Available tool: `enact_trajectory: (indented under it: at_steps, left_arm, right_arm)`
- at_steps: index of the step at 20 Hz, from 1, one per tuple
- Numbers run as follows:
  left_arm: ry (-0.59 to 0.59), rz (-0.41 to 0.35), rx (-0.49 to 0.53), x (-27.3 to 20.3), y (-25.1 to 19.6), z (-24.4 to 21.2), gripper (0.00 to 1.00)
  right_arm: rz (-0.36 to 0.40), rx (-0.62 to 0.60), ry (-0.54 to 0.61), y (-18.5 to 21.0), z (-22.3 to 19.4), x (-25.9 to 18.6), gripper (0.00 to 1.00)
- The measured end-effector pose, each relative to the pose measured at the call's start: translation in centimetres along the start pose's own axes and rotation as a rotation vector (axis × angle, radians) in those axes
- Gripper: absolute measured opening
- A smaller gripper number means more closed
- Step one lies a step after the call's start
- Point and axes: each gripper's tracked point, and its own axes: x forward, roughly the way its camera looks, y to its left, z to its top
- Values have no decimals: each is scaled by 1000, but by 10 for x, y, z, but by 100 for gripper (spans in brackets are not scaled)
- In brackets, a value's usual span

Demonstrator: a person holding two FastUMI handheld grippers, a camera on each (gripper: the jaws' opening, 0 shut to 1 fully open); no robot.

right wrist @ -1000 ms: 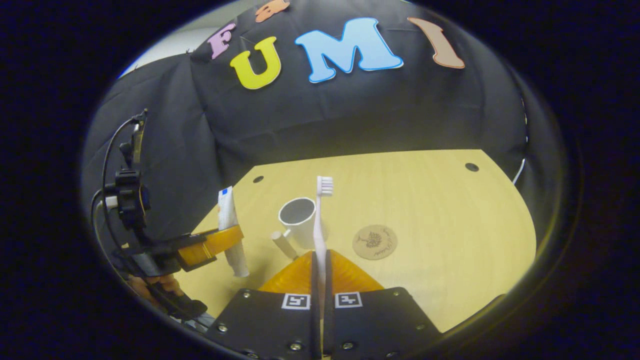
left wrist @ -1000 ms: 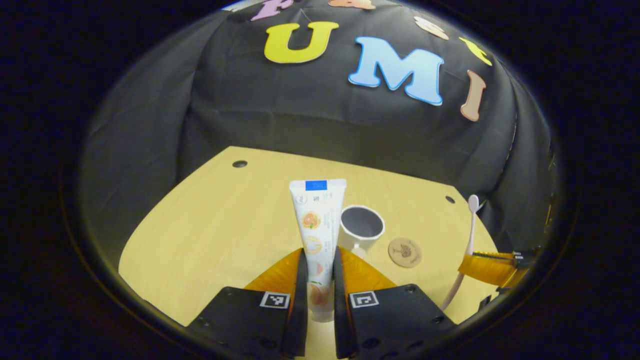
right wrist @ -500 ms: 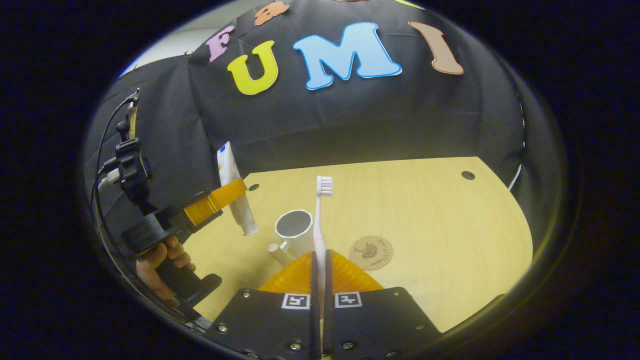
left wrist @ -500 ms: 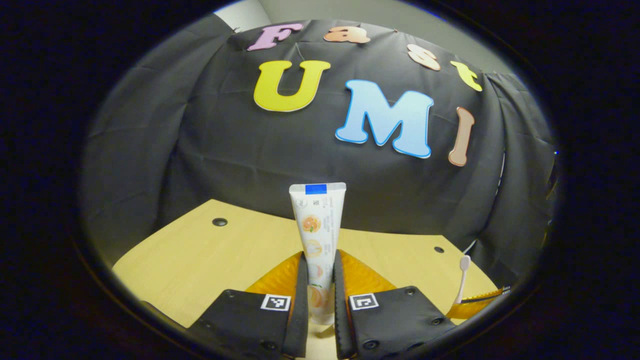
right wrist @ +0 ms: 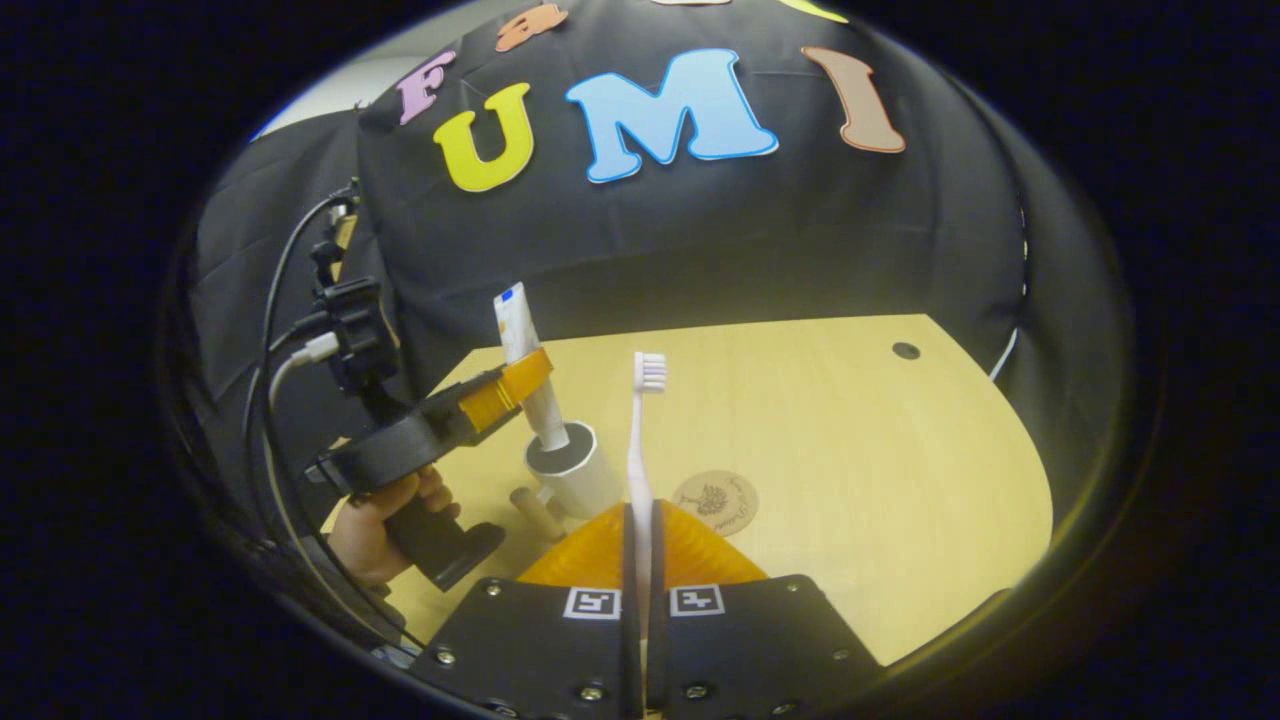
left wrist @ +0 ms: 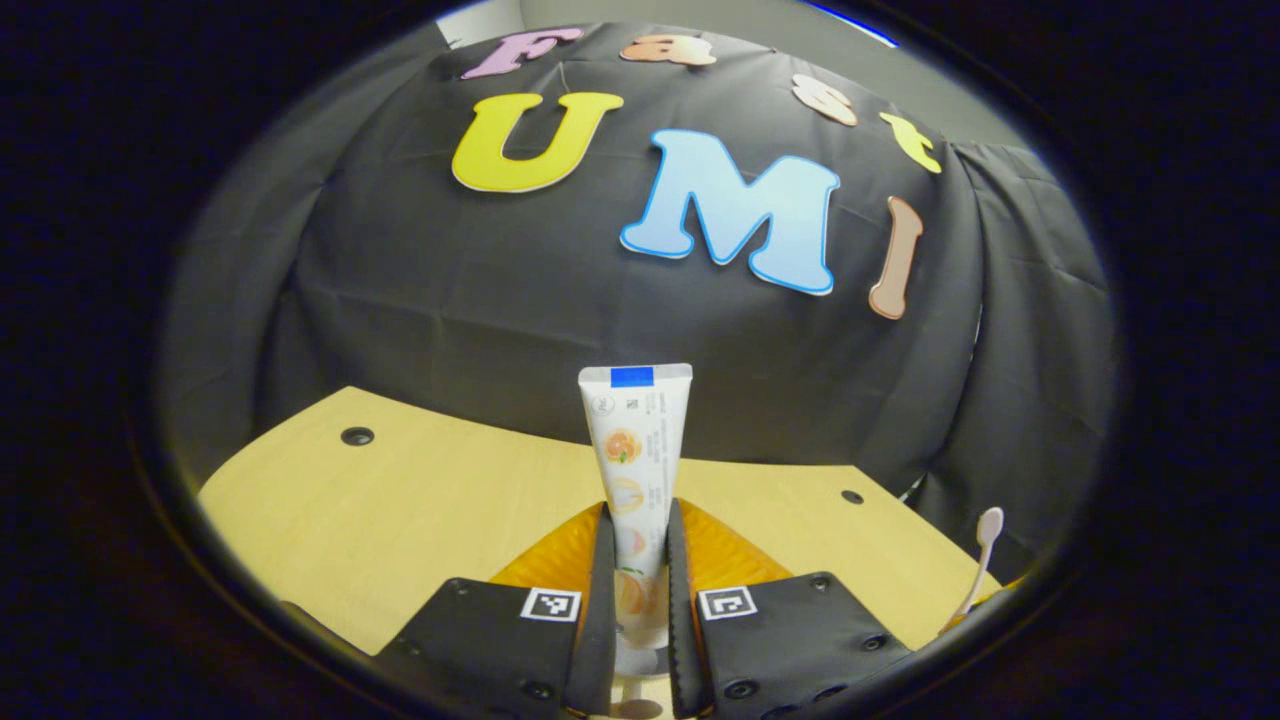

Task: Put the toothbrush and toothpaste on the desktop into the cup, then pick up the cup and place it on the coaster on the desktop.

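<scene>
Step in hand, by the look of it: loading the cup, toothpaste first. Left gripper closed on the toothpaste, both fingers pressed against the lower part of the tube, flat crimped end up. Seen from the right gripper view: same tube held nearly upright by the left gripper, cap end right at the mouth of the white cup, either just inside the rim or just above it; hard to say which. Hand wrapped round that gripper's grip, cables trailing off its camera mount. Right gripper clamped on the toothbrush, handle pinched between both fingers, bristle head up and clear of everything. Toothbrush head also visible low at the right edge of the left gripper view. Cup standing upright on the wooden desktop, short handle sticking out toward the camera side. Round coaster lying flat just beside the cup, bare, not touching it. Next, most likely: lower the tube a little further, then open the fingers so it drops and leans on the rim without tipping the cup. After that, toothbrush over the same opening, handle end down. Cup to coaster not yet begun.
</scene>
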Motion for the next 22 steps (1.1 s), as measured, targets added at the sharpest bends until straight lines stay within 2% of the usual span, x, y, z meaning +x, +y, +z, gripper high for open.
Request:
enact_trajectory:
  at_steps: [8, 10, 11, 12, 13, 16, 18, 20, 22]
  left_arm:
    - [51, -20, 33, 6, 7, -43, 31]
    - [83, -38, 53, 6, 1, -50, 34]
    - [111, -40, 59, 4, 1, -58, 33]
    - [105, -50, 66, 3, -2, -56, 41]
    - [88, -43, 77, 0, -2, -50, 54]
    - [94, -34, 78, -7, -2, -47, 63]
    - [116, -35, 55, -14, 2, -53, 91]
    - [139, -36, 29, -24, 7, -57, 86]
    - [164, -28, 20, -35, 11, -61, 87]
  right_arm:
    - [-2, 8, 10, 1, -3, -1, 4]
    - [-1, 2, 7, 1, -5, -2, 4]
    - [3, -2, 3, 1, -4, -1, 4]
    - [7, -8, -2, 2, -3, -1, 4]
    - [12, -16, -5, 4, -2, 0, 4]
    - [23, -48, -19, 11, 8, 4, 4]
    - [27, -67, -30, 13, 13, 10, 4]
    - [35, -78, -48, 17, 21, 14, 4]
    - [50, -90, -63, 21, 29, 21, 4]
